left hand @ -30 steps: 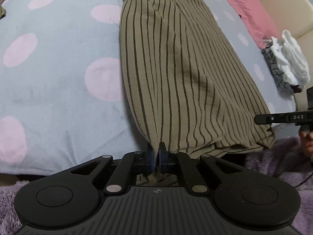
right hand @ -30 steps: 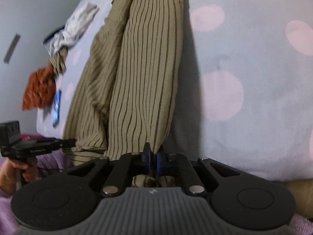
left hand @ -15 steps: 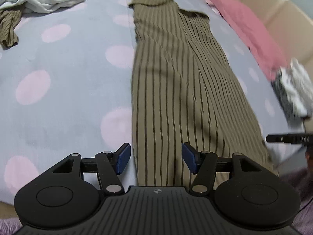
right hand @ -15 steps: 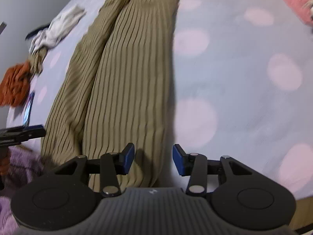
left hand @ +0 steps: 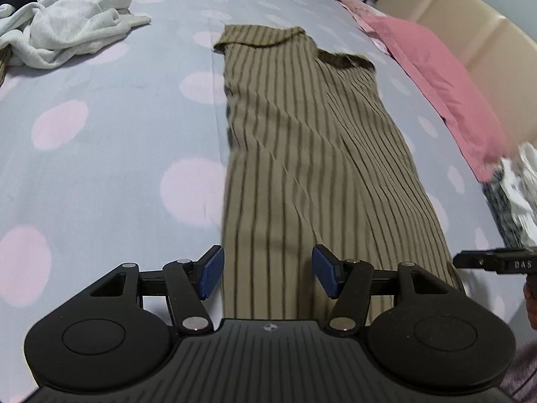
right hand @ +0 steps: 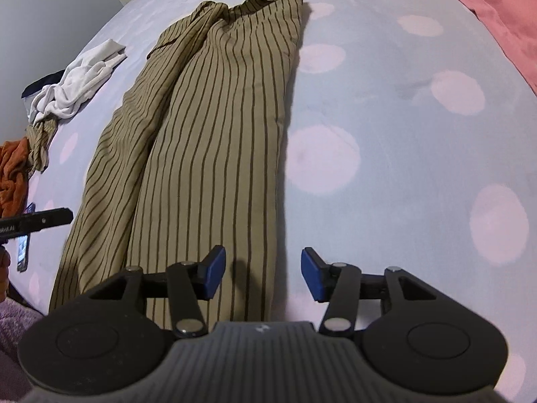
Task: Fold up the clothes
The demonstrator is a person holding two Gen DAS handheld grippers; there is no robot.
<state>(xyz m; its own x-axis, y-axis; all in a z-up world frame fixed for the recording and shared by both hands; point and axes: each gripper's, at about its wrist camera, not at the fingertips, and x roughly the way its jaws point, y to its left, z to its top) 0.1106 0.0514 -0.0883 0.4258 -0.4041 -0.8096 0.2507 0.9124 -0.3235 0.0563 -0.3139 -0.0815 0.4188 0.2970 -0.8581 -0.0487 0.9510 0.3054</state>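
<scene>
A long olive garment with dark stripes lies stretched out lengthwise on the bed, folded along its length. My left gripper stands open over its near end, on the left edge, with the blue pads clear of the cloth. My right gripper hovers over the garment's near right edge; its jaws are opening and the pads press on nothing. Each gripper's black tip shows at the edge of the other's view.
The bed sheet is pale blue with pink dots. White crumpled clothes lie far left, and a pink pillow and a small clothes stack lie right. An orange garment and a phone lie at the bed's left edge.
Both grippers were shut on the garment's near hem a second ago; both have let go and opened. They have moved forward over the bed, so more of the garment shows.
</scene>
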